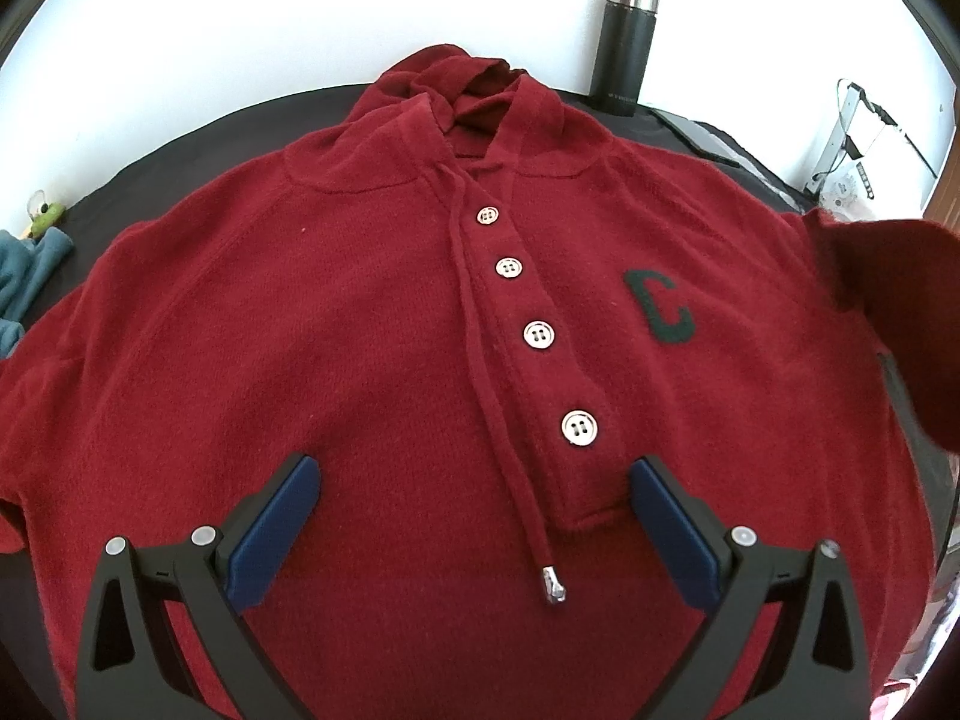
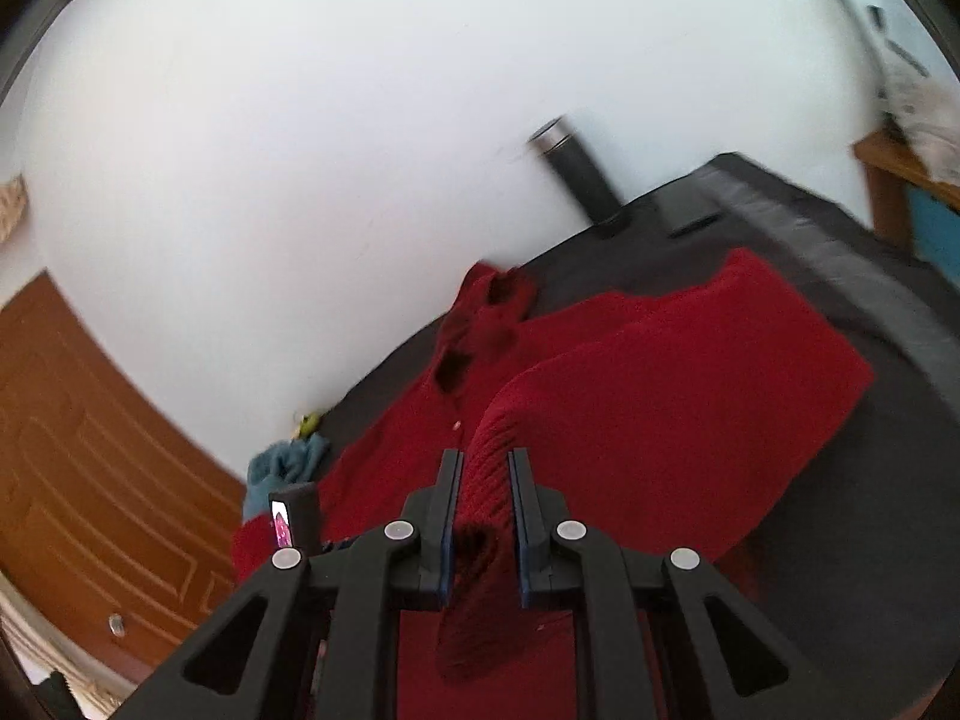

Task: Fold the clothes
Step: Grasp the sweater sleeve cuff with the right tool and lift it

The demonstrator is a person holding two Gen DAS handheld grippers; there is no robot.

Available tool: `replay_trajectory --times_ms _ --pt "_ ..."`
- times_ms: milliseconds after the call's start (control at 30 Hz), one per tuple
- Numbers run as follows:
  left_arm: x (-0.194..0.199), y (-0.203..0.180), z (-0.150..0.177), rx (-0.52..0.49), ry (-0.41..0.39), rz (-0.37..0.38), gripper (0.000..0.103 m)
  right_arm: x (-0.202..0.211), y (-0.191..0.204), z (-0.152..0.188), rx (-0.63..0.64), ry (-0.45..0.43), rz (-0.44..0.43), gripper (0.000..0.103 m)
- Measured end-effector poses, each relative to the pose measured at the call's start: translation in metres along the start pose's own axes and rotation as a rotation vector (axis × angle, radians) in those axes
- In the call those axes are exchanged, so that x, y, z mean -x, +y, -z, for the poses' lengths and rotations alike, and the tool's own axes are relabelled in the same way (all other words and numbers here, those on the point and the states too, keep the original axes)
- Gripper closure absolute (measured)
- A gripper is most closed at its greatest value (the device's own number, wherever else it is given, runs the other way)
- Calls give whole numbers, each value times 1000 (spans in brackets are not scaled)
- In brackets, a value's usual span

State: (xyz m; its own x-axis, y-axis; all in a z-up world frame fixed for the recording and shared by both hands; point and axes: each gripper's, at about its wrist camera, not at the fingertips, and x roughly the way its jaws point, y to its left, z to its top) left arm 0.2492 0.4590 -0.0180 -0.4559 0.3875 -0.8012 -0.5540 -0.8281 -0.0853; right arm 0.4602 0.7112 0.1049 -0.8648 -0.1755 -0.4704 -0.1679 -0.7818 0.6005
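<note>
A red hooded sweater [image 1: 372,324] is seen spread front-up across the dark table [image 1: 198,138], filling the middle of the left wrist view, with the hood bunched at upper centre near the white wall. Four pale buttons [image 1: 539,336] are lined down the placket, and a dark green letter C [image 1: 659,306] is shown to their right. A drawstring with a metal tip [image 1: 555,585] is laid down the chest toward the lower centre. The left gripper [image 1: 474,474] is held above the chest at the bottom of the frame, its blue-padded jaws spread wide with nothing pinched between them. At the right edge of that view, a red sleeve [image 1: 888,312] is seen lifted off the table.

In the right wrist view, tilted and blurred, the right gripper [image 2: 486,468] is found at lower centre, its jaws drawn narrow and clamped on the ribbed cuff [image 2: 489,498] of that sleeve, with the cuff's end hanging below the pads. The sleeve is stretched from there toward the right of the frame.

A black flask with a steel cap [image 1: 624,48] is stood at the table's far edge, upper right. A blue-grey cloth [image 1: 24,276] is left at the left edge.
</note>
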Motion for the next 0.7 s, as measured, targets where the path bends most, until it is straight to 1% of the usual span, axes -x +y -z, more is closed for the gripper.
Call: replay_trajectory --times_ms 100,300,333,433,467,500,533,600,700 --pt "2 4 0 20 -6 23 0 -34 7 2 4 56 -9 87" --pt "7 12 0 71 -18 71 0 -85 13 10 111 128 86 86" --pt "7 13 0 77 -19 77 0 -92 10 11 116 142 94 84" --pt "7 15 -1 92 -22 95 0 -108 -1 14 110 177 103 67" --pt "8 16 0 97 -23 102 0 -110 -5 15 101 175 101 45" --pt "8 16 0 100 -25 108 0 -109 -7 15 99 161 99 29" --pt "8 17 0 103 -26 113 0 -106 -9 15 101 144 97 27" --pt "9 16 0 106 -28 126 0 -99 -8 14 108 111 90 26" --pt "9 16 0 106 -31 162 0 -91 -10 5 97 59 113 26"
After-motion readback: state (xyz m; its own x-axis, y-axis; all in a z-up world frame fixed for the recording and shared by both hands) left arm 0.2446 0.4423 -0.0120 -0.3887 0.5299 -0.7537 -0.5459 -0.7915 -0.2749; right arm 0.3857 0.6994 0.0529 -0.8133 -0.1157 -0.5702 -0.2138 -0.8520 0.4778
